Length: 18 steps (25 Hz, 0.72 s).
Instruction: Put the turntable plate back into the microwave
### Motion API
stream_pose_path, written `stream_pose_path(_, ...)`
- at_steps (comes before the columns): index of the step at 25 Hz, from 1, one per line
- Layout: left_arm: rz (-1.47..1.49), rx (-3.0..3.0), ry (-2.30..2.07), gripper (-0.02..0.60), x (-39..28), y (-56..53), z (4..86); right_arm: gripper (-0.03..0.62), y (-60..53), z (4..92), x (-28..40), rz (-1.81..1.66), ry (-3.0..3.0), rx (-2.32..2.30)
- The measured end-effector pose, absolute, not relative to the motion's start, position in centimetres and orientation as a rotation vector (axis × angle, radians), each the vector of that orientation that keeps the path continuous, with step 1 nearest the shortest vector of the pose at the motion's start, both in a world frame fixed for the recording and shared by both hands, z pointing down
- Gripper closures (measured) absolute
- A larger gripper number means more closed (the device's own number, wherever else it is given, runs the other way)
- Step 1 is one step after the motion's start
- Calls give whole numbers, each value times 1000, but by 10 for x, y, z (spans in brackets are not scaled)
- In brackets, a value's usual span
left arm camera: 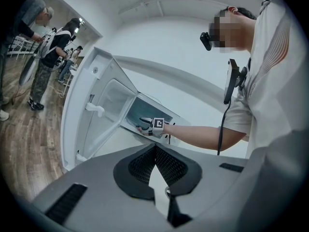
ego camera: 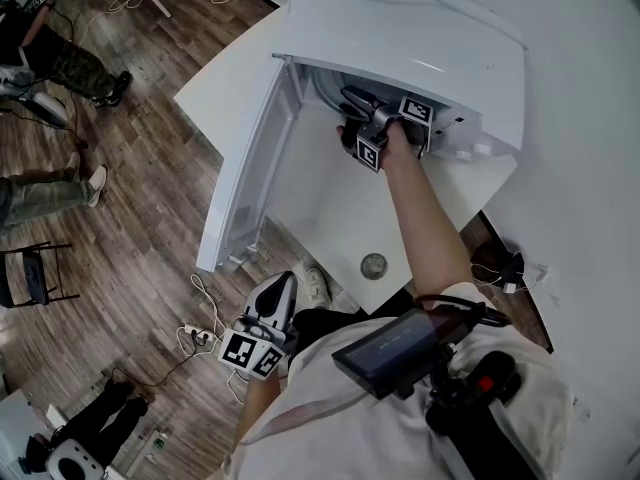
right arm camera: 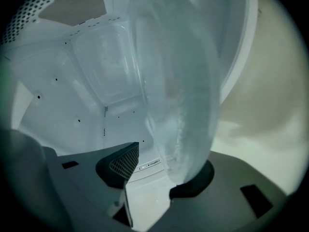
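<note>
Turntable plate [right arm camera: 178, 95], of clear glass, stood on edge inside the microwave [right arm camera: 72, 81] in the right gripper view. It rose from between the fingers of the right gripper [right arm camera: 161, 170] to the top of the picture. Those fingers were spread wide. The plate's lower rim lay against the finger on the view's right, while the meshed pad of the other finger [right arm camera: 123, 163] stood clear of it, with the cavity floor showing in the gap, so the glass was not pinched. Whether the rim rested on the cavity floor could not be told. In the head view the right gripper reached into the open front of the microwave, the forearm [ego camera: 425, 218] stretched nearly straight over the white counter [ego camera: 330, 208] and the hand closed round the grip behind the marker cube [ego camera: 415, 111]. The door [ego camera: 245, 188] hung wide open at the left. The left gripper [ego camera: 282, 284] was held low and close to the person's body, off the counter's edge and over the wooden floor [ego camera: 140, 228], its fingers together in a point with nothing in them. The left gripper view showed the same: the fingertips met and gripped nothing. Beyond them lay the open door and the right hand at the microwave's opening.
</note>
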State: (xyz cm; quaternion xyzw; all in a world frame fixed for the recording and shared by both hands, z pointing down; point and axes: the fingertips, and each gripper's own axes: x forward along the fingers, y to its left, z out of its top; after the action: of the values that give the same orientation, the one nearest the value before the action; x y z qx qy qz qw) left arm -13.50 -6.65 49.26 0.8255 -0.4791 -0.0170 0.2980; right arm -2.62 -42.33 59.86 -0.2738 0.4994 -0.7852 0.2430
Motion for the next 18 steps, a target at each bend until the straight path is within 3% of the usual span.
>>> stream_pose_path(18,-50,2192,-1280,571,-137,-56,489,410,-398,613,-30,-2018,1464,-811)
